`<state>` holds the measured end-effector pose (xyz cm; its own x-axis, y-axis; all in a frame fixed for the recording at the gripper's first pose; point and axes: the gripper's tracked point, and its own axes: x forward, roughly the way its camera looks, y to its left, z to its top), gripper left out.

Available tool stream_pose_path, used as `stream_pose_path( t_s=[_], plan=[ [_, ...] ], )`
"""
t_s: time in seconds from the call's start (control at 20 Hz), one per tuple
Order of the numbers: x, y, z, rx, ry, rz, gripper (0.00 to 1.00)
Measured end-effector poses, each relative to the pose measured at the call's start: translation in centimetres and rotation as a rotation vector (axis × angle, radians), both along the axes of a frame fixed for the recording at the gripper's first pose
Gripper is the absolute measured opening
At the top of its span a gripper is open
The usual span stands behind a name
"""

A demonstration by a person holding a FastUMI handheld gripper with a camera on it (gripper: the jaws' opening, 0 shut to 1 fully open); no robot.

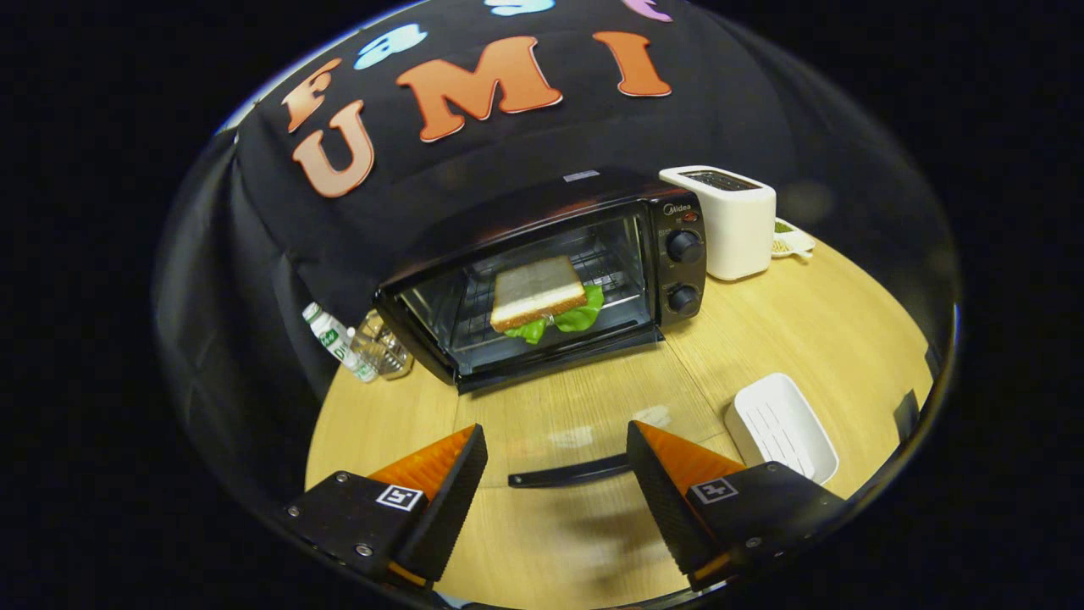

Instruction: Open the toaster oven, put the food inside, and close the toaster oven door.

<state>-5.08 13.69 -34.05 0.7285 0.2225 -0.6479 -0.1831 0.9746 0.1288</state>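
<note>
Your gripper [555, 474] hangs with jaws wide apart and holding nothing, the door handle [566, 473] lying between them ready for lifting, since the sandwich [542, 298] already sits beyond on the oven [542, 280] rack.

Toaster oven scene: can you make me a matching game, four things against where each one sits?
Things:
1. sandwich
2. white toaster
3. white tray
4. door handle

Places:
A. between the open gripper's fingers
B. on the rack inside the toaster oven
C. on the table, beside one finger
D. next to the oven's knob side

Pairs: 1-B, 2-D, 3-C, 4-A
</note>
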Motion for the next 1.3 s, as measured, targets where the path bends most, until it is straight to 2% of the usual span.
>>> stream_pose_path(
  t_s=[0.25, 0.6, 1.3],
  plan=[
    [-2.6, -0.6, -3.5, -0.123, 0.036, 0.068, 0.99],
    [-3.0, -1.2, -8.0, -0.204, 0.104, 0.071, 0.99],
    [-1.6, -0.7, -10.2, -0.238, 0.146, 0.079, 1.00]
  ],
)
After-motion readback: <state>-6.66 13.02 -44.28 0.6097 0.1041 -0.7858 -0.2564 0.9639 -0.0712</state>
